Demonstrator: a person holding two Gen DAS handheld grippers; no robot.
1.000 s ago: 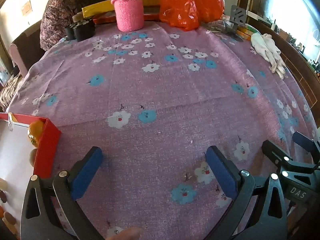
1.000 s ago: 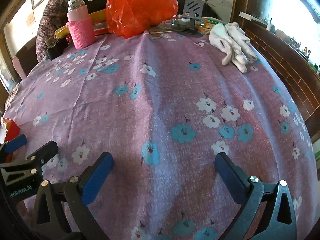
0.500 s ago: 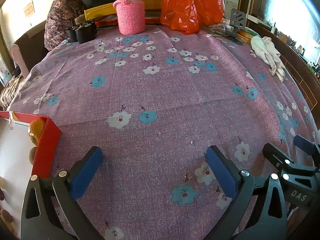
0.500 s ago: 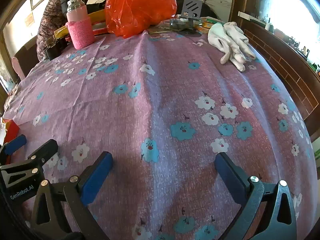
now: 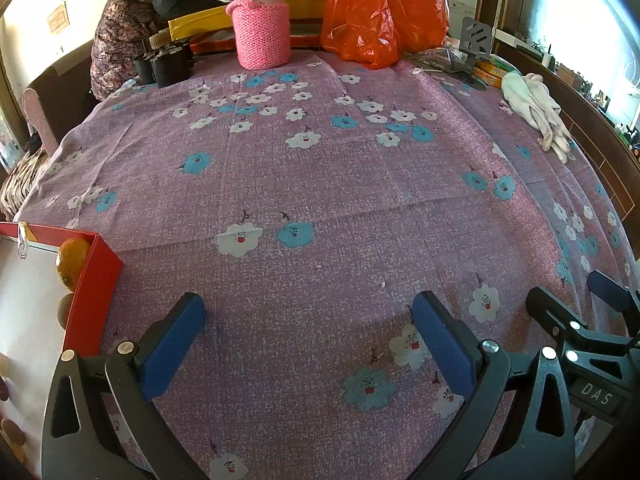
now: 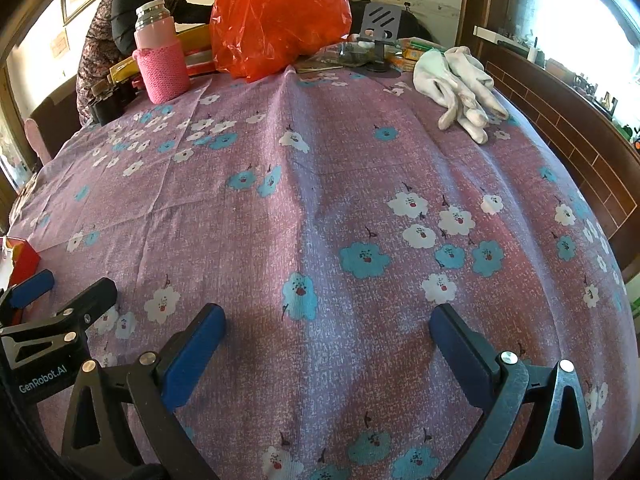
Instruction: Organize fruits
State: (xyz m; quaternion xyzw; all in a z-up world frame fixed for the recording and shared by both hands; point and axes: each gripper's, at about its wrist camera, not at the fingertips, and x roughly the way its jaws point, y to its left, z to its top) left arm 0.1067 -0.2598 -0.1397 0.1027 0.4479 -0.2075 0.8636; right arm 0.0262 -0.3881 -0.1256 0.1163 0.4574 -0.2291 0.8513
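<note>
The left gripper (image 5: 308, 320) has its blue-padded fingers spread wide with nothing between them, only the purple tablecloth printed with white and blue flowers (image 5: 320, 184). Just left of its left finger sits the red cardboard box with a white lining (image 5: 94, 292); a round orange fruit (image 5: 72, 262) rests inside against the box's near wall, with a smaller brownish fruit (image 5: 64, 308) below it. The right gripper (image 6: 326, 328) is likewise fully spread and holds nothing, hovering over the same cloth.

To the right of the left gripper's fingers, the other tool's black body reads "DAS"; left of the right gripper's fingers, the neighbouring tool reads "GenRobot.AI".

Farther ahead and to the right lies a pair of white cloth gloves (image 6: 460, 84). At the far table edge stand a pink flask in a pink knitted sleeve (image 5: 262, 20), a crumpled orange-red plastic bag (image 5: 384, 12) and a grey slotted metal stand (image 6: 380, 32). Beyond are a seated person in dark patterned clothing (image 5: 128, 28), a framed picture on the wall, and a bright window to the right.
</note>
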